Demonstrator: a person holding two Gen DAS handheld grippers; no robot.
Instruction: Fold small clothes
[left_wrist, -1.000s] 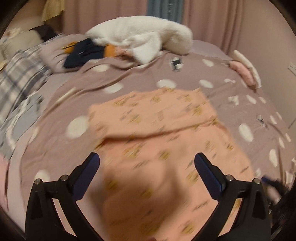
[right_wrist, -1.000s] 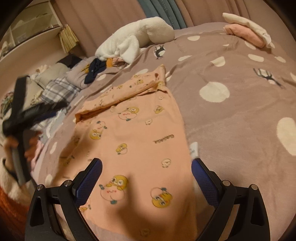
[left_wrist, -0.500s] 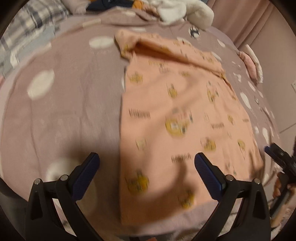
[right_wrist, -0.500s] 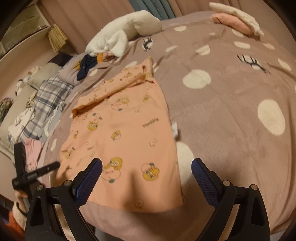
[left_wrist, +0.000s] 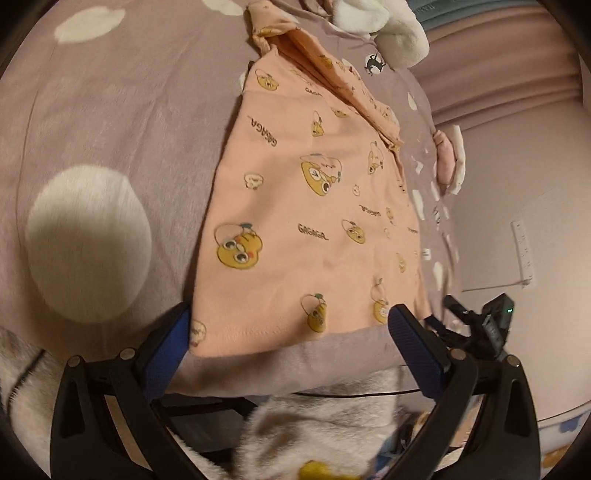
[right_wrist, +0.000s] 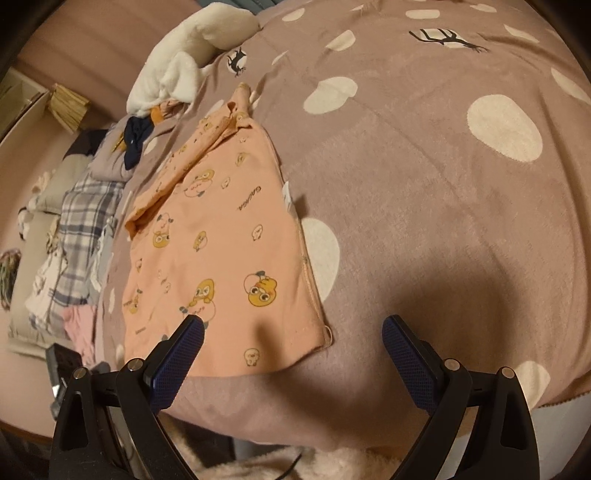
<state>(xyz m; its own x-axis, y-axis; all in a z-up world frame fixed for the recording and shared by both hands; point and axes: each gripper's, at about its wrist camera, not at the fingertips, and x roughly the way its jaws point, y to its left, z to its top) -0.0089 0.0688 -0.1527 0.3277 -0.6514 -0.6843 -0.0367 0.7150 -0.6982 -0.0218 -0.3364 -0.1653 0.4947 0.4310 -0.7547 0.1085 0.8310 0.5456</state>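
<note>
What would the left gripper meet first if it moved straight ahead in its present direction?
Probably the near hem of the peach cotton garment with yellow cartoon prints, lying flat on the mauve blanket with cream dots. The open left gripper frames that hem; depth is unclear.

One peach printed garment (left_wrist: 306, 206) lay flat ahead of both tools. One dotted mauve blanket (right_wrist: 424, 184) beneath. One white fleece heap (right_wrist: 184, 62) beyond. One plaid cloth (right_wrist: 79, 221) left. Two grippers, left gripper (left_wrist: 291, 332) and right gripper (right_wrist: 293, 343), both spread.
</note>
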